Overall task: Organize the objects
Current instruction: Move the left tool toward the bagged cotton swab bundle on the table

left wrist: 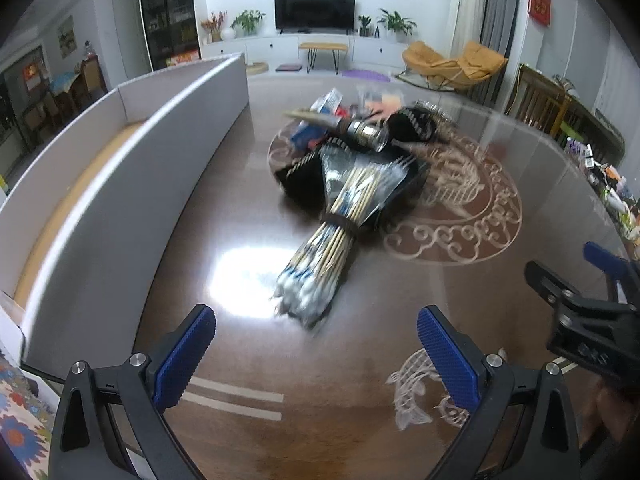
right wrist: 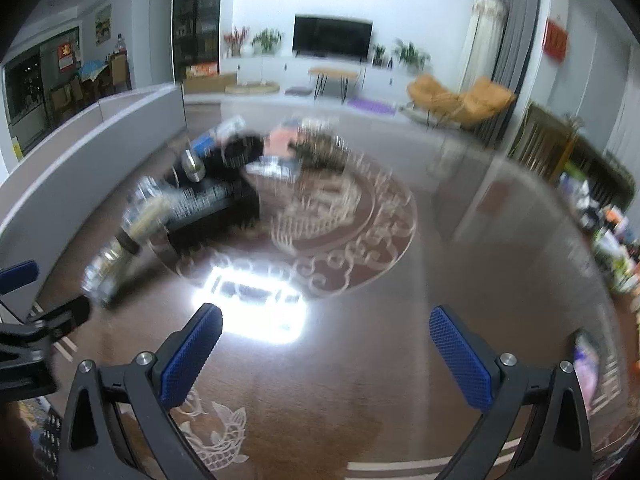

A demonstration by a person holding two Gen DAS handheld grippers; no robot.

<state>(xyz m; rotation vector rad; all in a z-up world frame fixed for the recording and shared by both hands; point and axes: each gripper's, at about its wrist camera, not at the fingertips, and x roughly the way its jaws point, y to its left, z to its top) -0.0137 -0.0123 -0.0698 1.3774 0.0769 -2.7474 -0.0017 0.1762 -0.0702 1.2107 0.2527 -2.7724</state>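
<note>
Claws, left [left wrist: 316, 354] and right [right wrist: 326, 354], both spread over bare tabletop [left wrist: 360, 360]; box wall [left wrist: 132, 184] left

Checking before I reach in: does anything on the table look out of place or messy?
Yes. The bundle of sticks lies half on the black tray, its near end hanging off onto the table. Behind it a metal cylinder and packets sit in a loose heap. The white box on the left holds none of them. Nothing looks spilled or broken.
</note>
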